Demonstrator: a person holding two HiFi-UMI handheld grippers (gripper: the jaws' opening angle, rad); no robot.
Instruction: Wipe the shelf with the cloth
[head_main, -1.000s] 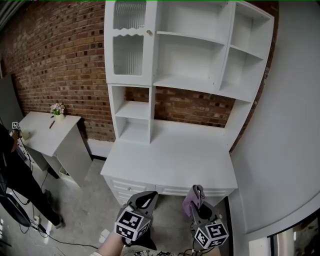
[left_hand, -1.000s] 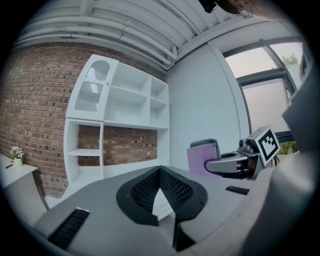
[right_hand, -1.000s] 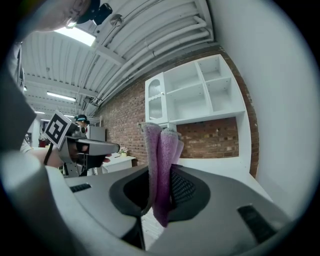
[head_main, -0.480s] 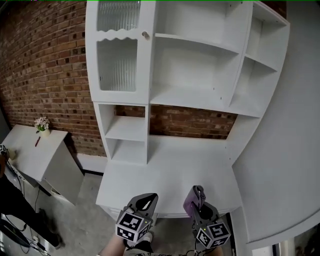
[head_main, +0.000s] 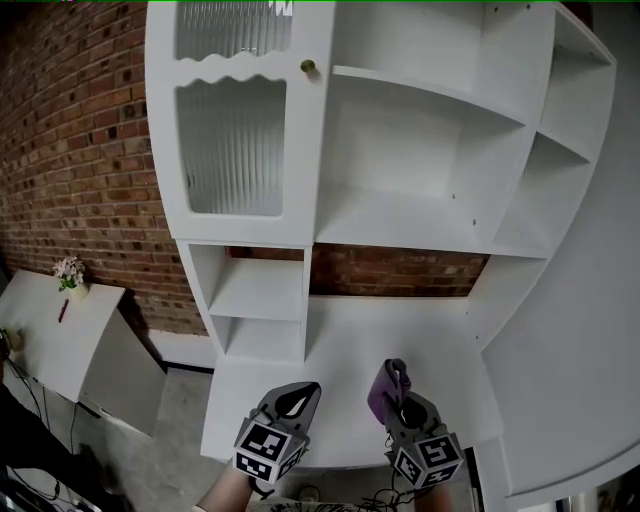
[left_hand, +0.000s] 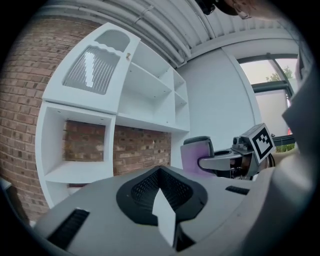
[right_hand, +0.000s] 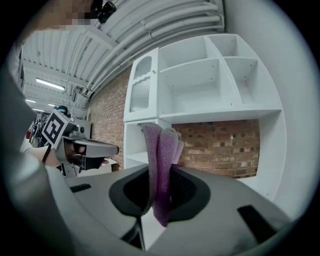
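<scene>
One purple cloth (head_main: 386, 388) stands pinched in our right tongs (head_main: 401, 403), ready for the shelf (head_main: 400, 225), while our left tongs (head_main: 296, 396) sit closed, empty.

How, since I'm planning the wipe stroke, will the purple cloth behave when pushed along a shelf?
Probably floppy: the purple cloth folds and droops where the right gripper pinches it. Likely light, as its top stands above that pinch. It may bunch when pushed.
</scene>
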